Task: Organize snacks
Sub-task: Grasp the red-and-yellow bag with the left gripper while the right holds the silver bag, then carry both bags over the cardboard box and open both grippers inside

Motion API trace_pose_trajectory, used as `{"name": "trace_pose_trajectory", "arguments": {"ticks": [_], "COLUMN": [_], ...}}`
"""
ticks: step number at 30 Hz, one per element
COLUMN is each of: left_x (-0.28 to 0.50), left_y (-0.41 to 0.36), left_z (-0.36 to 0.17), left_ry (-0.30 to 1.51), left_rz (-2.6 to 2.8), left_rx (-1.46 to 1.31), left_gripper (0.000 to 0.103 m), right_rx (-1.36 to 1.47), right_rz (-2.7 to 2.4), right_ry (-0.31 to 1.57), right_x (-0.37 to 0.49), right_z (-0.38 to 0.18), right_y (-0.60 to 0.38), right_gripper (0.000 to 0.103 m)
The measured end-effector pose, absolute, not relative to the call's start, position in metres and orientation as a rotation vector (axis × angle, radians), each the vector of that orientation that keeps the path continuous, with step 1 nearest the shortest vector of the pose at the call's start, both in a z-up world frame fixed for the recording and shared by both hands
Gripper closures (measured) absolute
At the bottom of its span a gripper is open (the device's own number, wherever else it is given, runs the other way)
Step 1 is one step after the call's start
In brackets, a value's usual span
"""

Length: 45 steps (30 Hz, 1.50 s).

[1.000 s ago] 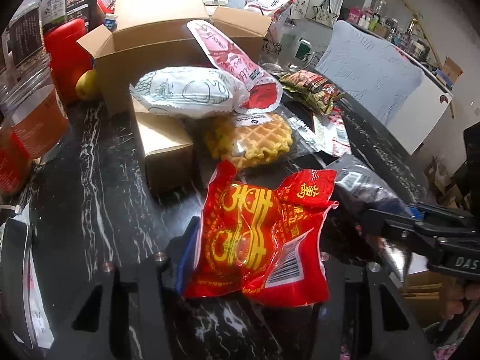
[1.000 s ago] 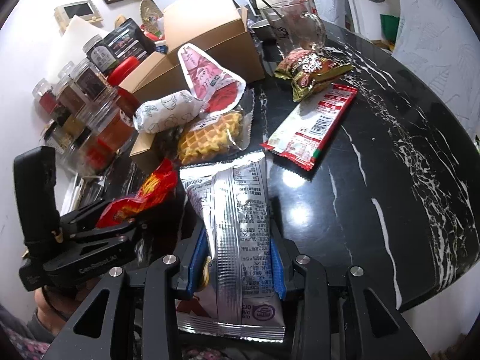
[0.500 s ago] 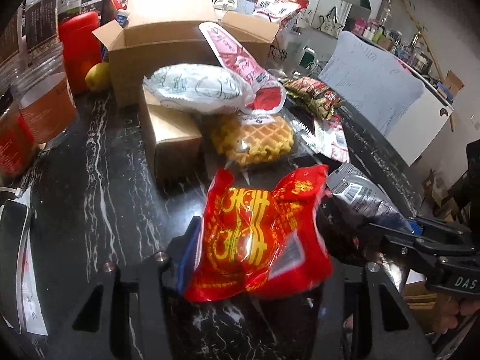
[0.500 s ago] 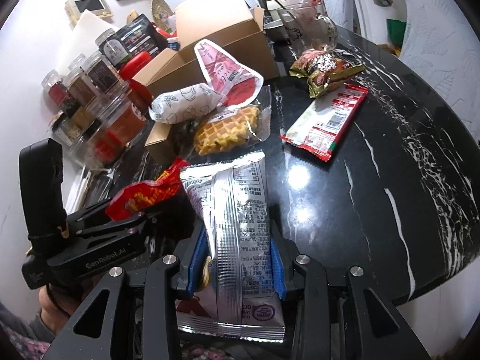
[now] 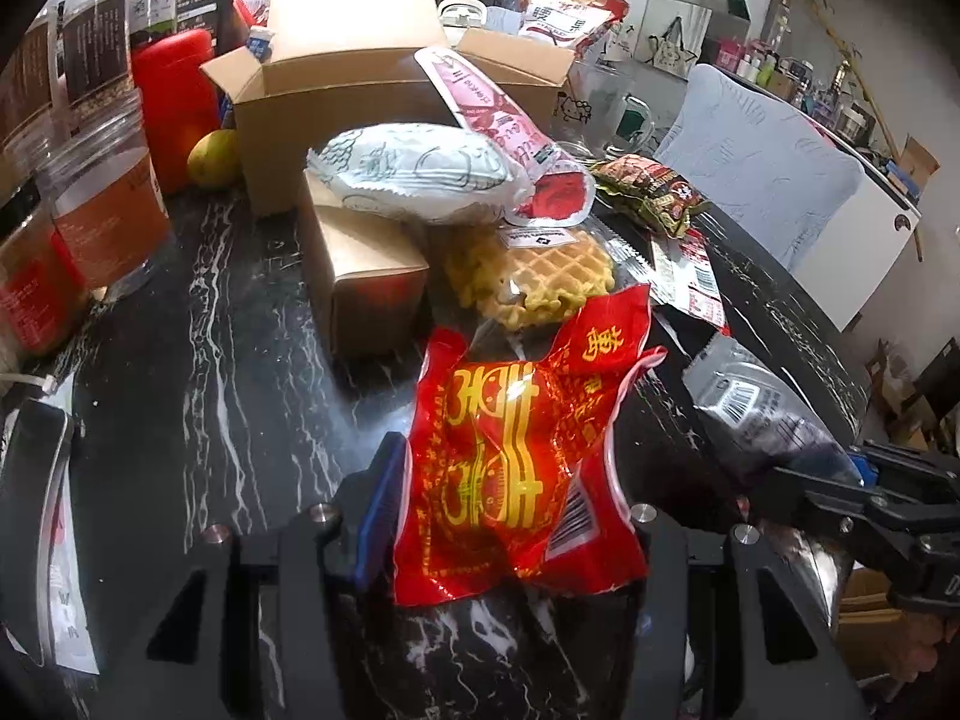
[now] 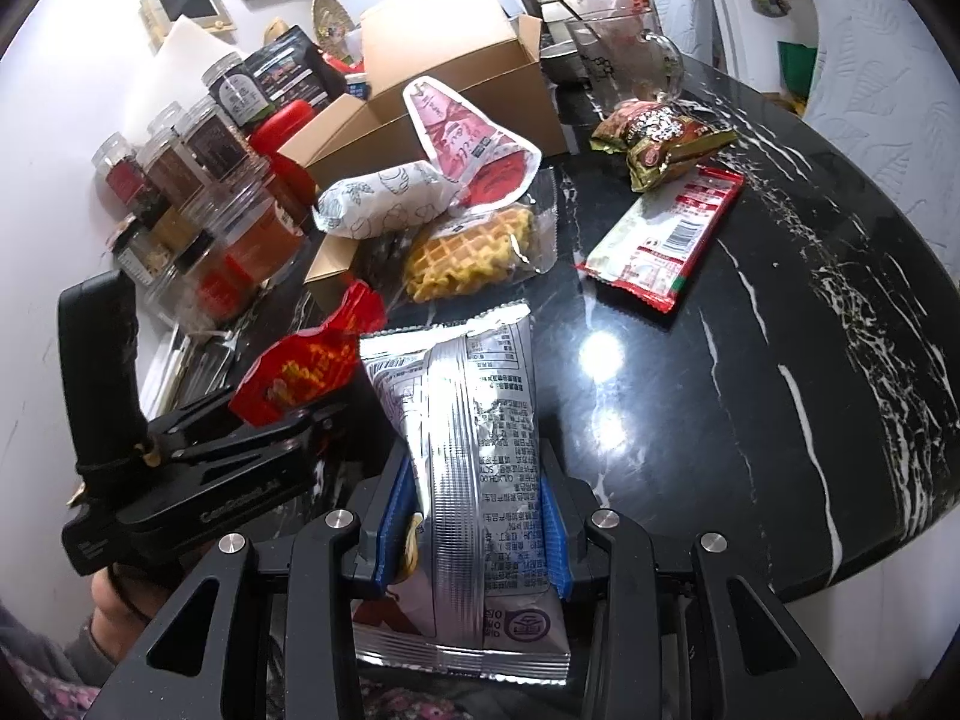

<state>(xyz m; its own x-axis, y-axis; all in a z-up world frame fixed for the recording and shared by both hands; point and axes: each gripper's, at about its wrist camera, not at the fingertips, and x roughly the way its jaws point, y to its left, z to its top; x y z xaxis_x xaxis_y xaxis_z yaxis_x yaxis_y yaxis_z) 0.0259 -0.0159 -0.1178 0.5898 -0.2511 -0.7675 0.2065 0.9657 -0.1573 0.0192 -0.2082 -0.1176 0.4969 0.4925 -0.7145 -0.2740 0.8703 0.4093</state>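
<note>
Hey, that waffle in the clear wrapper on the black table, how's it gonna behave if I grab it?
The waffle looks thick and soft, so it probably bends or crumbles if squeezed hard. Its clear wrapper is glossy film, likely slippery and crinkly. It lies flat, partly under the pink pouch, which may shift when you lift.

Between the left gripper's (image 5: 504, 516) matt black fingers with blue ribbed pads sits a glossy, crinkled red foil packet (image 5: 516, 468); the right gripper (image 6: 474, 531) pinches a shiny silver foil bag (image 6: 474, 450) with a ridged seam. Beyond the fingertips the black marble tabletop (image 6: 750, 372) looks polished and reflective. Farther ahead stand matt brown cardboard boxes (image 5: 360, 90), a clear-film waffle pack (image 5: 540, 276) and a papery white wrapper (image 5: 414, 174).
</note>
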Motion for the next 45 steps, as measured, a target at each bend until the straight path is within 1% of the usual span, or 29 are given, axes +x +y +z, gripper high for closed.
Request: {"name": "trace_pose_trajectory", "arguments": {"ticks": [1, 6, 18, 28, 35, 45], "left_x": [0.025, 0.025, 0.011, 0.014, 0.030, 0.082], "left_y": [-0.015, -0.009, 0.006, 0.015, 0.022, 0.036], "left_z": [-0.117, -0.112, -0.079, -0.035, -0.006, 0.024], "left_ry": [0.889, 0.882, 0.826, 0.732, 0.655, 0.575], "left_rz": [-0.265, -0.258, -0.270, -0.248, -0.241, -0.216], "left_rx": [-0.069, -0.113, -0.174, -0.156, -0.158, -0.126], "left_gripper": [0.058, 0.060, 0.060, 0.060, 0.060, 0.060], "right_rx": [0.255, 0.259, 0.247, 0.197, 0.181, 0.145], "right_rz": [0.470, 0.465, 0.477, 0.527, 0.569, 0.571], "right_ry": [0.944, 0.941, 0.918, 0.845, 0.782, 0.709], "right_x": [0.019, 0.018, 0.019, 0.027, 0.048, 0.103], "right_z": [-0.118, -0.118, -0.109, -0.080, -0.056, -0.023], "right_y": [-0.208, -0.209, -0.206, -0.193, -0.181, -0.163], "right_gripper": [0.066, 0.066, 0.066, 0.066, 0.066, 0.066]}}
